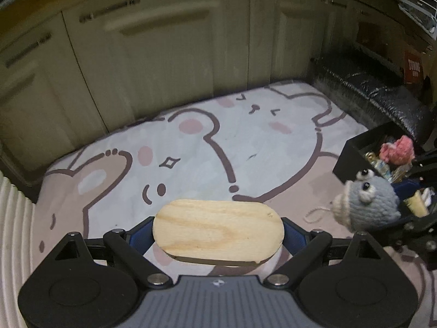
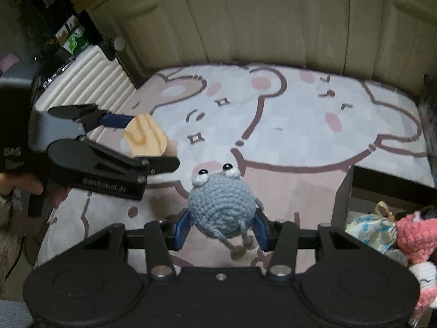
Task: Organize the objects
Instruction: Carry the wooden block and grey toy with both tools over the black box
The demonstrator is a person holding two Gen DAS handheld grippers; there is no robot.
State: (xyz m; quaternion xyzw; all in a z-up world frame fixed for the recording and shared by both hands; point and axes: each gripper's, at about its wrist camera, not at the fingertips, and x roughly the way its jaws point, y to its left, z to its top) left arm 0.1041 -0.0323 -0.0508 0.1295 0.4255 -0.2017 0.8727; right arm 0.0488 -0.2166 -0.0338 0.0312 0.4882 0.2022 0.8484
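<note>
My left gripper (image 1: pixel 218 235) is shut on an oval wooden board (image 1: pixel 218 232) and holds it flat above the cartoon bear mat (image 1: pixel 191 150). The board also shows in the right wrist view (image 2: pixel 144 136), with the left gripper (image 2: pixel 147 139) around it at the left. My right gripper (image 2: pixel 221 227) is shut on a grey-blue crocheted toy (image 2: pixel 221 207) with googly eyes, held above the mat (image 2: pixel 273 114). In the left wrist view the toy (image 1: pixel 366 202) hangs at the right, next to a black box (image 1: pixel 355 147) of small items.
The black box (image 2: pixel 344 199) at the right holds a pink crocheted toy (image 2: pixel 415 235), a patterned pouch (image 2: pixel 368 229) and other small things. Cream cabinet doors (image 1: pixel 164 54) stand behind the mat. A ribbed white case (image 2: pixel 90 79) lies at the left, and a black bubble-wrap roll (image 1: pixel 368 87) at the right.
</note>
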